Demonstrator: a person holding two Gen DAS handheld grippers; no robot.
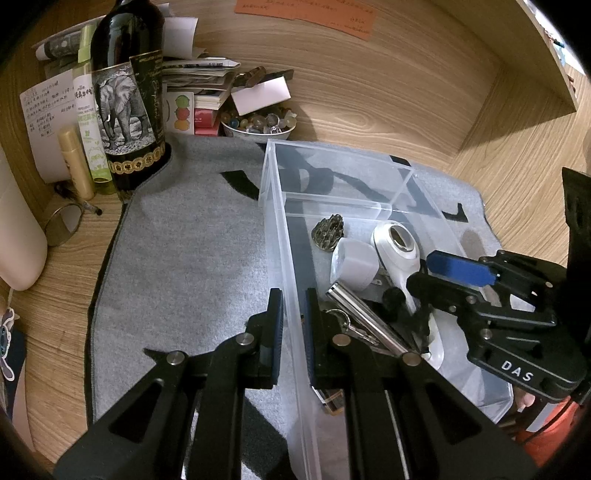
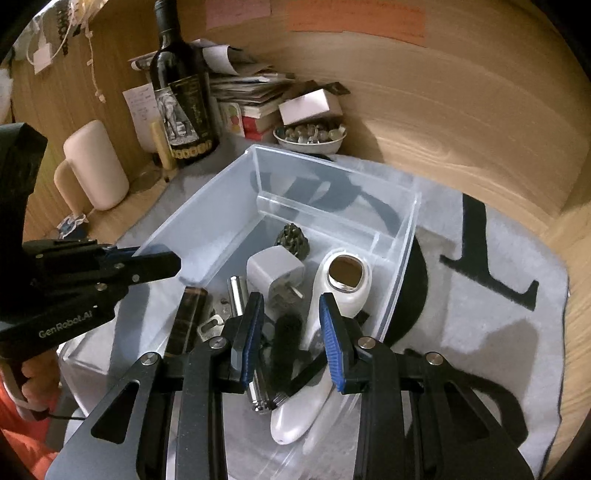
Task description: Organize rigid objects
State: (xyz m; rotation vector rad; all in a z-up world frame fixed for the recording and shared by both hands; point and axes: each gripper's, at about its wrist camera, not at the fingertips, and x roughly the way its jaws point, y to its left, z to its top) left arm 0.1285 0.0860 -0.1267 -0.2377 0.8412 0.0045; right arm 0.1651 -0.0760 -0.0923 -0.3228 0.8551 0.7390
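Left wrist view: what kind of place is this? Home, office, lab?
Probably a home desk nook, with wood-grain walls close around it. Signs: a wine bottle beside stacked papers, handwritten notes stuck on the back panel, and a small bowl of beads behind the clear plastic bin.

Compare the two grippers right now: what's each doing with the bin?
Left gripper is clamped shut on the clear bin's side wall; right gripper reaches inside it, jaws astride the black piece beside the white handheld device. Grip unclear. Left's fingers straddle the rim; right's sit above the contents. Both point steeply down.
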